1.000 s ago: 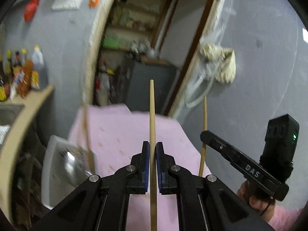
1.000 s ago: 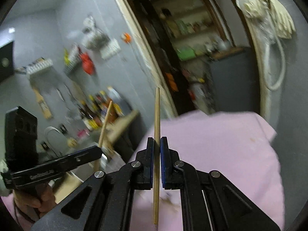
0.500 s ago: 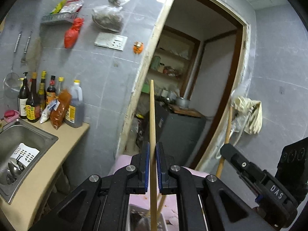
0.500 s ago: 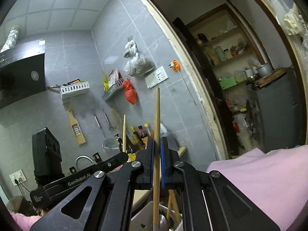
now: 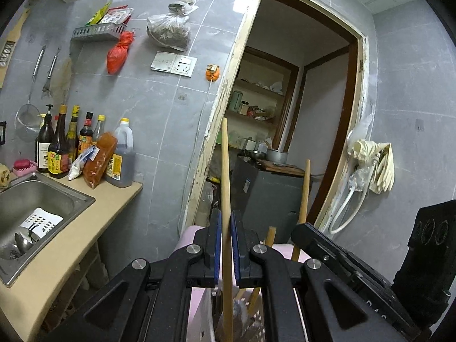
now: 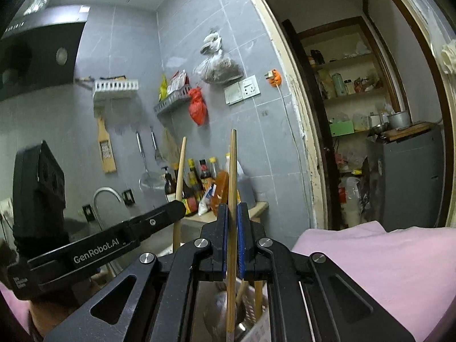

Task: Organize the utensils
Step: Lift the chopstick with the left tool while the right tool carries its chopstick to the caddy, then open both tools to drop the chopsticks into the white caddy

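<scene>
Slim round wooden chopstick (image 5: 225,171) pinched upright in left tongs (image 5: 225,245)

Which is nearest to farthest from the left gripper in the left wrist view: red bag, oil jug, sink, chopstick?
1. chopstick, clamped in the left gripper.
2. sink, lower left.
3. oil jug, at the counter's end.
4. red bag, high on the wall.

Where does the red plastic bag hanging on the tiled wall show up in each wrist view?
Left wrist view: the red plastic bag hangs upper left, under a grey wall rack.
Right wrist view: the bag sits just left of centre, upper half.
Shared landmark: the white wall socket, to the right of the bag in both.
</scene>
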